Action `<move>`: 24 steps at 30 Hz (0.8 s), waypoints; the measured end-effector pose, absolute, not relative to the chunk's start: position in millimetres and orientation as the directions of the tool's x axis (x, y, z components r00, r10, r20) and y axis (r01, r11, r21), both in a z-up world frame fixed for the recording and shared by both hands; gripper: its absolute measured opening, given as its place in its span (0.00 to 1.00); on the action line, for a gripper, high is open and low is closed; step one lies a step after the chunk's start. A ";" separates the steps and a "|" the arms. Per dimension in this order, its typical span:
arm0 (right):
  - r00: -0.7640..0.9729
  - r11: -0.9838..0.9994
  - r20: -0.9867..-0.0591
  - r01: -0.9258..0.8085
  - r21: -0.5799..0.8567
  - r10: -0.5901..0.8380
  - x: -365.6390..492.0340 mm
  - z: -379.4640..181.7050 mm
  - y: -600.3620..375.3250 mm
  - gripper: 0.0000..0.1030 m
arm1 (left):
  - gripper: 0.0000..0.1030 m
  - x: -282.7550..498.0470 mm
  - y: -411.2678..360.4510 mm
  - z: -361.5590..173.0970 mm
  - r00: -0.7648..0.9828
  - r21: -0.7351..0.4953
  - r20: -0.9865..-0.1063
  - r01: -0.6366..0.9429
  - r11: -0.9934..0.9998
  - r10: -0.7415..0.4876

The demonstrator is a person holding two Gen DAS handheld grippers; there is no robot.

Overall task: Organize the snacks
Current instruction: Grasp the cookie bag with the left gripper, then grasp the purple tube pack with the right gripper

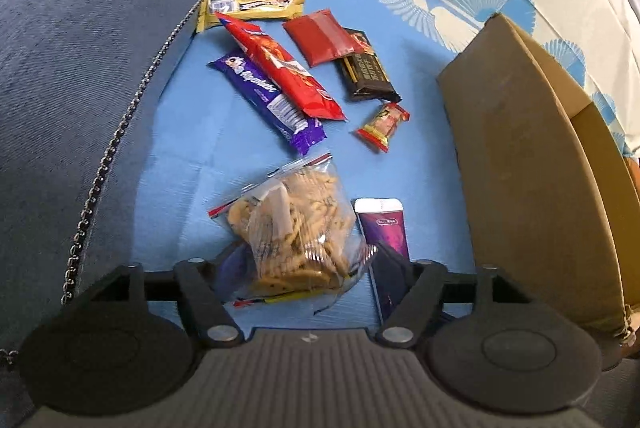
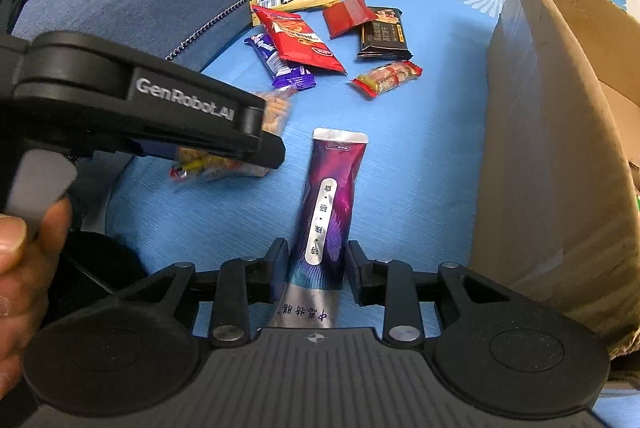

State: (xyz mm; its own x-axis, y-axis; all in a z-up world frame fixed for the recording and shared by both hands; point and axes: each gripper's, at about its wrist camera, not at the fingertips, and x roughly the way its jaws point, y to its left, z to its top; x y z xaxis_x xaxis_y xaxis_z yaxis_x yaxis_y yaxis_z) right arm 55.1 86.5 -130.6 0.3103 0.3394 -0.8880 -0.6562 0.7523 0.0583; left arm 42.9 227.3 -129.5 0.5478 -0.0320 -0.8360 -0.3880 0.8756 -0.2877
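Snacks lie scattered on a blue sheet beside a cardboard box. Both grippers tip steeply down toward them, side by side.

A hand at the left edge of the right wrist view holds the left gripper; its jaws stand wide around a clear zip bag of biscuits, and I cannot tell whether the pads press on it. The side of this gripper reads "GenRobot.AI".

The right gripper has its jaws narrowly apart on either side of a purple tube-shaped packet with Chinese writing on a white strip; small gaps show on both sides, so it is not clamped.

Farther off lie a purple "Alpenliebe" pack, a long red pack over it, a yellow bar, a plain red sachet, a black packet and a small red-and-gold candy.
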 end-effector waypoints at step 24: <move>0.330 0.735 -0.884 -0.678 0.022 0.331 50.4 -133.2 88.0 0.29 | 0.67 45.9 224.5 -131.0 0.535 -0.263 -0.845 -0.397 0.879 -0.011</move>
State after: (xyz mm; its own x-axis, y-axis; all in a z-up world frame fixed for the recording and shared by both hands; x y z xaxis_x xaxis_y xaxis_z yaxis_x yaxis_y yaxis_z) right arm 50.4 88.0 -133.2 0.3302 0.3311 -0.8840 -0.6779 0.7349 0.0221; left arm 45.9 224.5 -131.0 0.5352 -0.0107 -0.8447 -0.3974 0.8792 -0.2630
